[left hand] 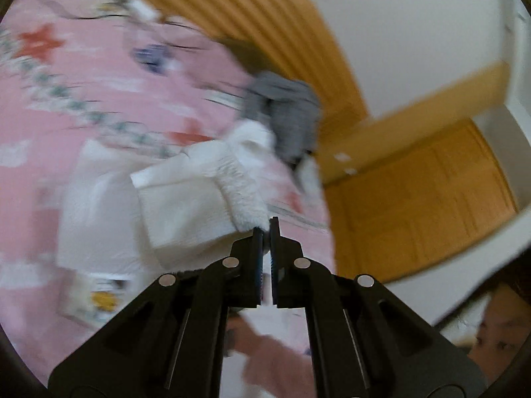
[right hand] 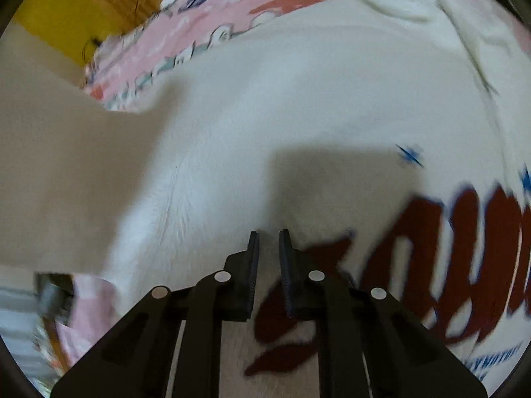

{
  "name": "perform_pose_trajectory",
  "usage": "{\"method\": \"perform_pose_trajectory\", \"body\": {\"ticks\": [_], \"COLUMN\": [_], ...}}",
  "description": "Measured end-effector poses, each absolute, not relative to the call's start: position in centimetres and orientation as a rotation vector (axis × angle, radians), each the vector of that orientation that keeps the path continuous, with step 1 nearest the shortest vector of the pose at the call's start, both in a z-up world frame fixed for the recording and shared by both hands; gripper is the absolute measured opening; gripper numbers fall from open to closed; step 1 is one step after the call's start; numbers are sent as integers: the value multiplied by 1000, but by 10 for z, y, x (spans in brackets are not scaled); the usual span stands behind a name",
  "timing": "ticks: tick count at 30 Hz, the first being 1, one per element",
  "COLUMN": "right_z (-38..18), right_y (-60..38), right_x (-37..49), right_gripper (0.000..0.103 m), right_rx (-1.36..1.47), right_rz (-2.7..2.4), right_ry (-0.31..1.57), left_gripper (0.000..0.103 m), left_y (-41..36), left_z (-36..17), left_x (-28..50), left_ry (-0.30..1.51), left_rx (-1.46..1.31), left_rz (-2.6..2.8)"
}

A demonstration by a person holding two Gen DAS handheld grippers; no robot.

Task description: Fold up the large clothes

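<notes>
The left gripper (left hand: 266,225), nearest the lens in the left wrist view, has its jaws pressed together on a fleecy white edge of the white garment (left hand: 186,199), which trails away from the fingertips in a doubled-over flap above the pink patterned bedcover (left hand: 66,99). A grey cloth (left hand: 285,112) lies bunched near the far edge of the bed, beside the wooden headboard (left hand: 239,10). In the right wrist view the right gripper (right hand: 269,237) points steeply down at the same garment (right hand: 265,99), close to its dark red lettering (right hand: 431,255); its jaws stand narrowly apart, and whether a pinch of fabric lies between the pads cannot be told through the blur. The garment's front lies mostly spread across the bedcover (right hand: 205,43), with a loose, rumpled portion (right hand: 398,0) at the far end. Judged from this layout, the fold is at an early stage: one edge is taken up and part-turned, while the broad printed body remains flat and unfolded. Remaining work appears to include carrying the lifted edge across, tucking the rumpled end, and halving the body into a compact stack.
</notes>
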State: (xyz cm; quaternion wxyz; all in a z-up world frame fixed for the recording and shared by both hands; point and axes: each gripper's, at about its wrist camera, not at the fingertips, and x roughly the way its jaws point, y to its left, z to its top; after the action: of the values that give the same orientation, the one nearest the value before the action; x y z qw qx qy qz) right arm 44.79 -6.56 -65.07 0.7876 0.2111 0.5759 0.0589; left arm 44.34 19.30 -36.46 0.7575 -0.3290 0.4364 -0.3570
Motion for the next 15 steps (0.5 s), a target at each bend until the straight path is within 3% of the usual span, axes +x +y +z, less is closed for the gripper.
{"method": "perform_pose_trajectory", "body": {"ticks": [8,15], "right_z": [-621,-626], "right_y": [-182,-300], "right_x": [371,318], "right_gripper": [14,14], "right_rx": [651,657], "right_rz": [10,-194], "right_ry": [1119,1116], "left_gripper": [3,3], "left_y": [46,-76], "left_z": [-353,-413], "left_x": [432,404], "left_ry": [1003,1130], "left_rx": [-641,-615], "left_rz": [-1066,-1181]}}
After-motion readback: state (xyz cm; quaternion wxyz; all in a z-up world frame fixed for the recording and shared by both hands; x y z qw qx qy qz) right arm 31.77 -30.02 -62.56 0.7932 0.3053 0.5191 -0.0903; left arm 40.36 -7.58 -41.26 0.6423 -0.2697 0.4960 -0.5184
